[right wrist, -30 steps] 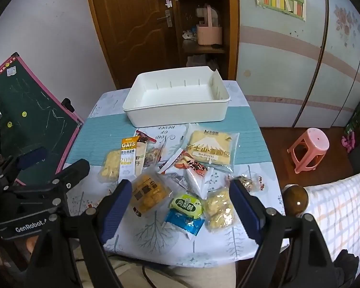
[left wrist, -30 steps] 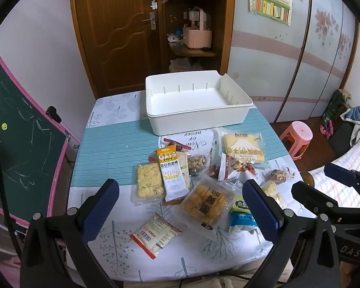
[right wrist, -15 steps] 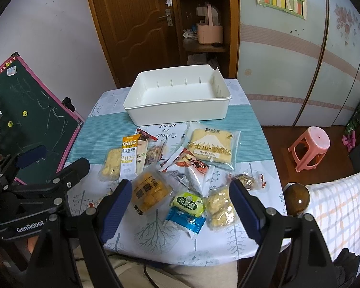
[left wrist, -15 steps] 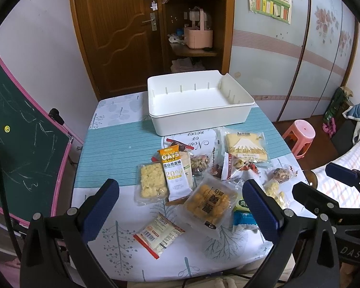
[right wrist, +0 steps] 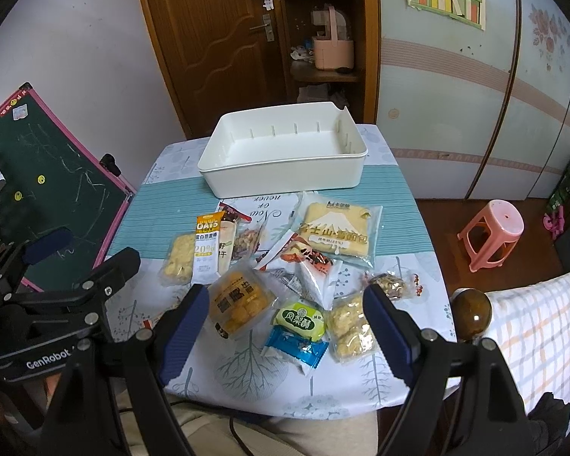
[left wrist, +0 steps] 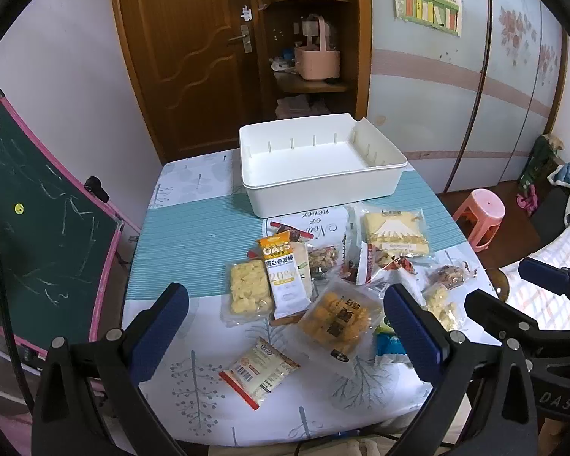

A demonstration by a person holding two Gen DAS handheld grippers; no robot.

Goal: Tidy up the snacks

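An empty white bin (left wrist: 319,163) stands at the far side of the table; it also shows in the right wrist view (right wrist: 285,159). Several snack packets lie in front of it: an OATS bar (left wrist: 285,277), a yellow biscuit pack (left wrist: 245,290), an orange pastry pack (left wrist: 336,321), a Fuji bread pack (right wrist: 336,233), a green pastry (right wrist: 299,319) and a blue packet (right wrist: 295,347). My left gripper (left wrist: 285,336) is open and empty above the table's near edge. My right gripper (right wrist: 287,336) is open and empty over the near packets.
A small white-and-red packet (left wrist: 259,370) lies nearest the left gripper. A chalkboard easel (left wrist: 30,235) leans left of the table. A pink stool (right wrist: 494,233) and a bed (right wrist: 543,326) are to the right. A door and shelf stand behind the table.
Both grippers have shifted slightly; the table scene sits a little further right in the left view and closer in the right view. Nothing was grasped or moved.
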